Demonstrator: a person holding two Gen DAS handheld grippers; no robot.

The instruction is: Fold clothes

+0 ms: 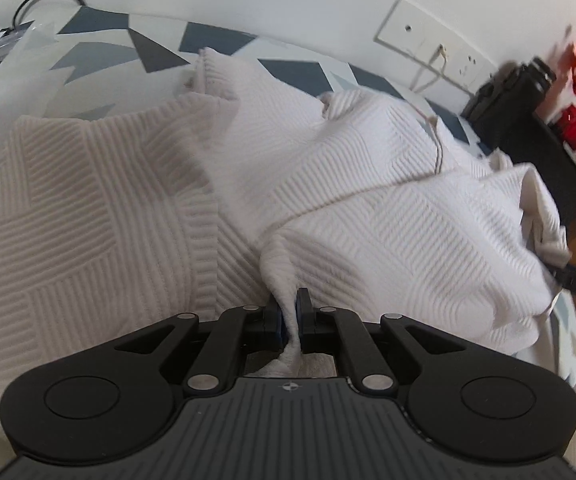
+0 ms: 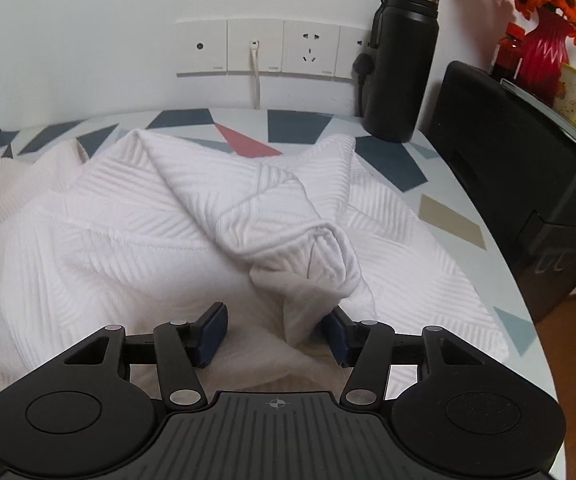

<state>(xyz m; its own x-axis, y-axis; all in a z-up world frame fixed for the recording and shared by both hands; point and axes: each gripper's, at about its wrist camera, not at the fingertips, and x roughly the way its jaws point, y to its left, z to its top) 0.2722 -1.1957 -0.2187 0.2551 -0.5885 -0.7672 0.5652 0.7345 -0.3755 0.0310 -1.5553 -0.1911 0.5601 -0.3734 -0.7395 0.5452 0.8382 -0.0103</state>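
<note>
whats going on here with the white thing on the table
A person is folding a white textured garment spread over a patterned table, using a handheld gripper in each hand. The left gripper is shut on a pinched ridge of the fabric. The right gripper is open, with a rolled end of the cloth hanging between its fingers but not pinched. A black bottle stands at the table's far edge by the wall sockets.

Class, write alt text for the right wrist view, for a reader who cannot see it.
The right gripper hangs open over a crumpled white garment on a patterned table, a rolled fold of cloth lying against its right pad. Behind stand a black bottle and wall sockets.
</note>
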